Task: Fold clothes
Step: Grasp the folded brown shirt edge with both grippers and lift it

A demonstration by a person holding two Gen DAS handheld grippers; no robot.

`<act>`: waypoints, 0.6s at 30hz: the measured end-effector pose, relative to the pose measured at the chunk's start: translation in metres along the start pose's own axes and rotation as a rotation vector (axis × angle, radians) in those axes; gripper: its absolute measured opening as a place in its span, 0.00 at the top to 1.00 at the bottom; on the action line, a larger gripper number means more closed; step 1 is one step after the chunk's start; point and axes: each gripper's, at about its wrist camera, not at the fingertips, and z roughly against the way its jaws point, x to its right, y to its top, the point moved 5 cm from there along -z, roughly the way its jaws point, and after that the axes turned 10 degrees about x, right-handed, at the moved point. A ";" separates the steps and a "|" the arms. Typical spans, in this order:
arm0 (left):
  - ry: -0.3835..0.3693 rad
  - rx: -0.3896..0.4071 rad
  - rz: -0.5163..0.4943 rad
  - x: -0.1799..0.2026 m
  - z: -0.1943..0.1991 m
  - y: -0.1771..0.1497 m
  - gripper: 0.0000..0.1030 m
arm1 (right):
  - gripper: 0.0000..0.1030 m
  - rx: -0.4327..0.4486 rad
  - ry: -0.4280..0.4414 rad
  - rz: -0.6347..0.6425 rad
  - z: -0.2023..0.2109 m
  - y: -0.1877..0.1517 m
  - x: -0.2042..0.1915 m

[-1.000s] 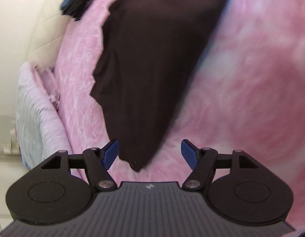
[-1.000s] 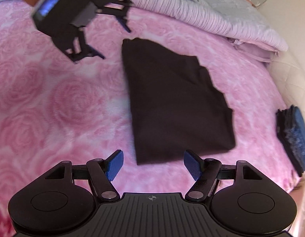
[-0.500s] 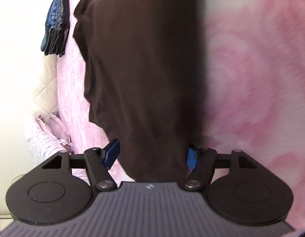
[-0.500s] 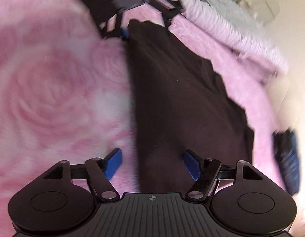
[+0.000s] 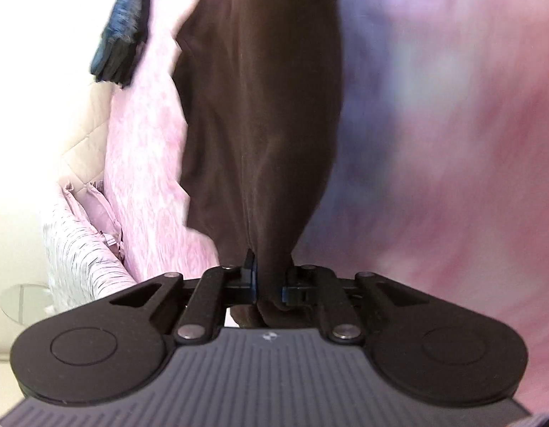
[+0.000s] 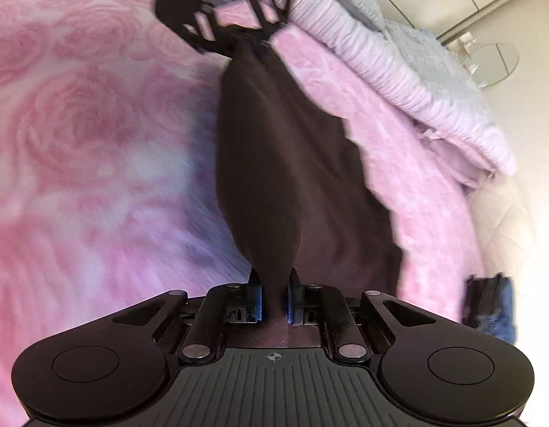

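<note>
A dark brown folded garment (image 5: 260,114) lies on the pink rose-patterned bedspread (image 5: 452,142). My left gripper (image 5: 269,279) is shut on one end of its edge, the cloth bunched between the blue pads. My right gripper (image 6: 273,300) is shut on the opposite end of the same garment (image 6: 292,185). In the right wrist view the left gripper (image 6: 249,41) shows at the far end, clamped on the cloth. The garment's edge stretches between the two grippers.
A folded blue garment (image 5: 121,35) lies near the bed's edge, and it also shows in the right wrist view (image 6: 491,302). Striped lilac bedding (image 6: 399,71) is piled at the head of the bed. A round glass table (image 6: 495,60) stands beyond it.
Both grippers came down onto the opposite ends of the brown garment's edge and closed on it; they were open and above it a second ago.
</note>
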 end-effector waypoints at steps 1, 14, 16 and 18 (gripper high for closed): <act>-0.019 0.012 0.041 0.003 0.017 0.014 0.91 | 0.90 -0.006 0.003 0.011 0.011 -0.006 0.007; 0.050 -0.058 0.159 0.107 0.055 0.100 0.69 | 0.65 -0.121 -0.122 0.161 0.025 -0.092 -0.066; 0.070 -0.065 0.128 0.108 0.049 0.100 0.68 | 0.62 -0.107 -0.163 0.185 0.015 -0.092 -0.070; 0.070 -0.075 0.124 0.105 0.040 0.099 0.69 | 0.62 -0.093 -0.186 0.203 0.008 -0.091 -0.069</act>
